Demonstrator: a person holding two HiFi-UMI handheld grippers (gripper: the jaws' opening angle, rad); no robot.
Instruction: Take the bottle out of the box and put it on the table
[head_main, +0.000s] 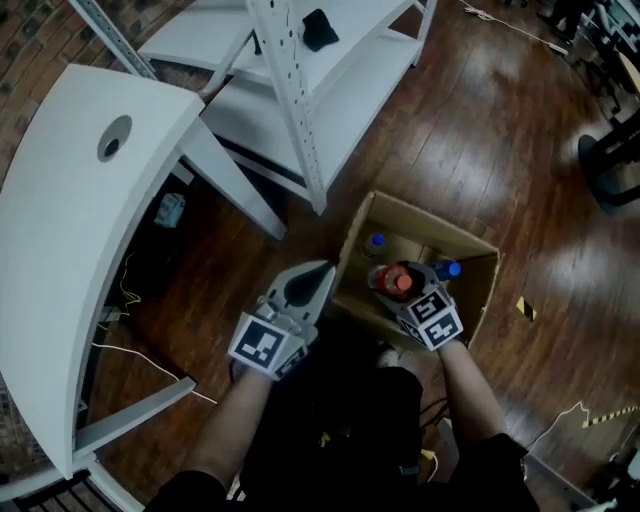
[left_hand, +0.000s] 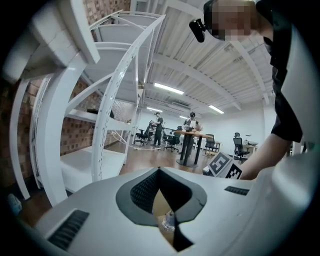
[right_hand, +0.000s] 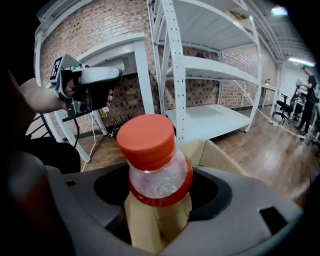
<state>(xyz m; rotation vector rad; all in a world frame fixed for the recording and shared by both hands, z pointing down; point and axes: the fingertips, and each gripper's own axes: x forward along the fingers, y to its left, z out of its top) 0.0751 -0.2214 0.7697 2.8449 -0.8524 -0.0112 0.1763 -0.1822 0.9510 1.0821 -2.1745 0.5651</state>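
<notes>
Right gripper view: the right gripper (right_hand: 159, 202) has its jaws closed round the body of the bottle (right_hand: 152, 150), below the red band under the orange cap. The cap stands clear above the jaws and leans a little toward the camera. The grip looks firm, though I can't see the pads themselves.

Head view: the bottle sits over the open cardboard box (head_main: 482, 285), not yet out past the rim. I can't tell whether its base has cleared the wall.

Left gripper (head_main: 324, 272): jaws together, nothing in them, held level just beside the box's near-left edge.

Risks, as I judge them:
- Round, smooth plastic held by two jaws, so a quick swing could let it pivot or slide down through the grip.
- If the base is below the rim, a sideways move would catch the cardboard and drag the box or knock the bottle loose.
- The tilt matters at set-down, since landing on an edge could topple it.

Around:
- Two blue-capped bottles (head_main: 376, 241) remain in the box.
- The white table (head_main: 70, 200) lies left, well apart from the box.
- The left gripper and its arm lie between the box and the table.
- A table leg (head_main: 232, 180) and the white shelf rack (head_main: 300, 100) crowd the far side.
- Cables (head_main: 130, 300) trail on the wooden floor (head_main: 480, 130) beneath the table.
</notes>
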